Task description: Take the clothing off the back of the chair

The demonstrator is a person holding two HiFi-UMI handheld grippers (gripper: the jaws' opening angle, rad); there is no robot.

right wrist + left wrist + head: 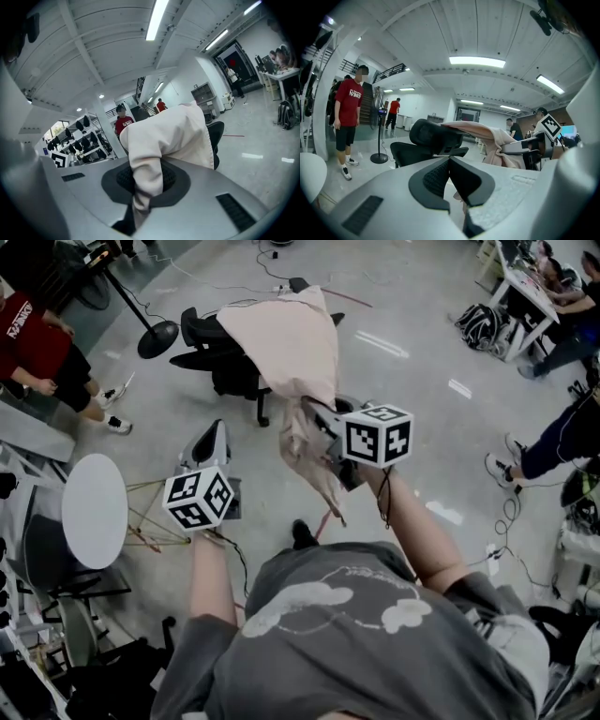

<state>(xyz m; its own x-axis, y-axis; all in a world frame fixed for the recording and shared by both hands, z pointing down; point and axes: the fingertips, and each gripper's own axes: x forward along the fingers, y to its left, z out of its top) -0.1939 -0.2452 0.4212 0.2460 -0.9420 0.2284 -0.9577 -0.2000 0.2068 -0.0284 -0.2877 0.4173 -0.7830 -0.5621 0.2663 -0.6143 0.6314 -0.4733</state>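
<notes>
Head view: the clothing (281, 338), a pale pink garment, lies spread over the back of the chair (211, 362), with one bunched end reaching off the chair toward the person.
Clothing's long axis: it runs from the chair's back out to the right gripper (317, 423), and a loose tail hangs below that gripper on the side away from the chair.
Right gripper view: the jaws are clamped on a fold of the clothing (168, 136), and the cloth is squeezed between the pads (172, 177). Past the fold the garment rises as a hump that hides most of the chair (217, 133).
Left gripper view: the jaws meet at their tips with nothing between them. The chair (431, 138) stands straight ahead, and the clothing (485, 133) is draped over its top toward the right gripper (520, 147).
Left gripper: the left gripper (216, 432) is on the person's side of the chair, beside the right gripper and apart from the cloth.
Nearer hand: the right, which already has the cloth; the left touches nothing.
Hand pose: both forearms stretch forward toward the chair, the grippers lie close to level and tip slightly down, and the marker cubes face up.
Deciding relation: most of the garment lies on the chair's back beyond the held fold, so the pull probably has to go up and away from the chair to clear its top edge.
Likely snag: the far side of the cloth may catch on the chair's top.
</notes>
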